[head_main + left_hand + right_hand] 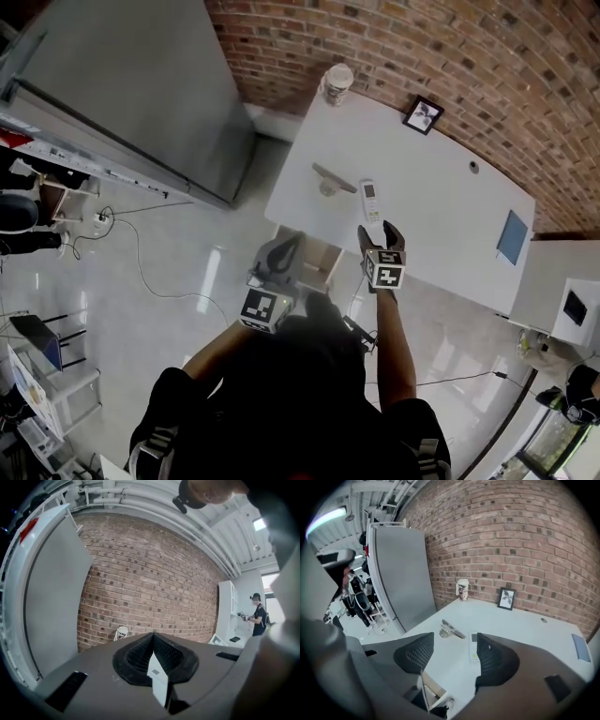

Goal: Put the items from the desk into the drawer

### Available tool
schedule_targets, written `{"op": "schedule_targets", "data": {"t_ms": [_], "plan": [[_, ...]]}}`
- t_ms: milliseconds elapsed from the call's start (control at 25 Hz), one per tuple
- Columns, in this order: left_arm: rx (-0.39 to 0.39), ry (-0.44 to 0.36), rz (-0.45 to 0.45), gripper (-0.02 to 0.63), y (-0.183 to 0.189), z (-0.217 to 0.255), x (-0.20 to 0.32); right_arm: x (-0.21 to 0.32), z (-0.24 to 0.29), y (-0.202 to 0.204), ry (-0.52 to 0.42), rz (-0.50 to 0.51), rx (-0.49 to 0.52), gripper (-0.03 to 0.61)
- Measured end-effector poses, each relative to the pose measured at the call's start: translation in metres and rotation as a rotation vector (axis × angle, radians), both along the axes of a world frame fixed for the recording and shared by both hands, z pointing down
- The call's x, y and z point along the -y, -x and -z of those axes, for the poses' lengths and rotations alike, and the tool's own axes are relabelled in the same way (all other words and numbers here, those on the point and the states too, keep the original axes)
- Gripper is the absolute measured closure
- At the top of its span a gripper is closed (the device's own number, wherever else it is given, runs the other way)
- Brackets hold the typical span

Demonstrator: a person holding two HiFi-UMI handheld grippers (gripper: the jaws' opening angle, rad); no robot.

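Head view, right tongs (381, 234) reaching forward, open, left tongs (281, 251) closed, both empty.

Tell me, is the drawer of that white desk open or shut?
Open. The drawer sticks out from the desk's near edge, and the head view looks down into its box.
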State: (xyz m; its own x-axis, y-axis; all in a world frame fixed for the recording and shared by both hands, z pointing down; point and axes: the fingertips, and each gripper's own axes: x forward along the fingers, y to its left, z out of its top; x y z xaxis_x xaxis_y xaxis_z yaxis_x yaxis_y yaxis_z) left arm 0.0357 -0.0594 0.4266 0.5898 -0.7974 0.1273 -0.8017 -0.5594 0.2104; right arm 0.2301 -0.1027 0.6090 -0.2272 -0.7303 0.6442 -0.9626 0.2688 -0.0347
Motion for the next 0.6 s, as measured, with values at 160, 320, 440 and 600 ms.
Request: {"op": "schedule_targets", "data": {"t_ms": [160, 320, 440, 600], "plan": [[0.023, -0.010, 0.035, 0.612, -0.020, 0.000, 0.014, 0.031, -0.054, -0.025, 0.113, 0.022, -0.029, 0.316], [0.044, 0.016, 0.077, 0.612, -0.030, -0.007, 0.025, 0.052, -0.109, -0.042, 0.225, 0.025, -0.028, 0.309], [0.064, 0.019, 0.111, 0.612, -0.031, -0.011, 0.033, 0.063, -0.138, -0.052, 0.289, 0.030, -0.064, 0.305], [0.075, 0.037, 0.149, 0.612, -0.031, -0.016, 0.037, 0.070, -0.170, -0.057, 0.357, 0.037, -0.095, 0.301]]}}
